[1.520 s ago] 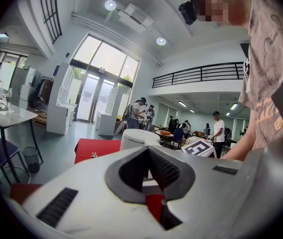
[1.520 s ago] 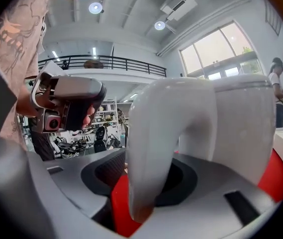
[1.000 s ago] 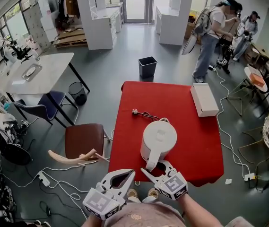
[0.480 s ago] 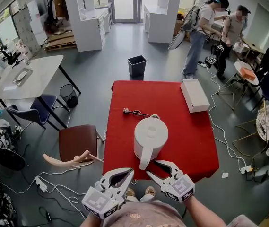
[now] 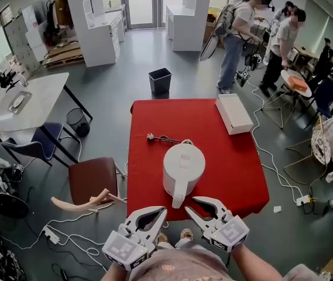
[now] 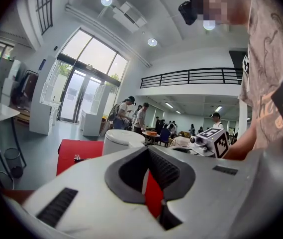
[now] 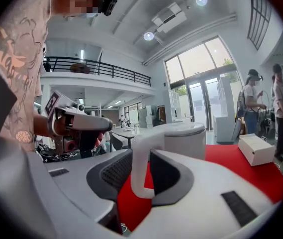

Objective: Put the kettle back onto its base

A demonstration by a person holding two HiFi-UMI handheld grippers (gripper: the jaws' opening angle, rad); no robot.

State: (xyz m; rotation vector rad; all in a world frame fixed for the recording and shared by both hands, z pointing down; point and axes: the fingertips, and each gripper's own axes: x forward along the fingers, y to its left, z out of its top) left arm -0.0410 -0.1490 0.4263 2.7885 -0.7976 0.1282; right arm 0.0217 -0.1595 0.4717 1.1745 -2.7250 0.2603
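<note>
A white electric kettle (image 5: pixel 184 164) stands upright on the red table (image 5: pixel 239 157), its handle (image 5: pixel 178 196) turned toward me. A black cord with a plug (image 5: pixel 157 138) runs up to its far side; no separate base shows. My right gripper (image 5: pixel 191 204) is at the table's near edge, level with the handle. In the right gripper view the handle (image 7: pixel 140 176) fills the gap of my right gripper (image 7: pixel 141 156), whose jaws are closing, both pads looking to be against it. My left gripper (image 5: pixel 164 211) hangs just left of it, shut and empty (image 6: pixel 147 151).
A white flat box (image 5: pixel 233 114) lies on the table's far right corner. A brown chair (image 5: pixel 93 180) stands left of the table, a dark bin (image 5: pixel 160 81) beyond it. Several people (image 5: pixel 236 34) stand at the back right. Cables lie on the floor.
The right gripper's jaws have narrowed round the kettle's handle. The whole view has shifted a little. The left gripper looks the same.
</note>
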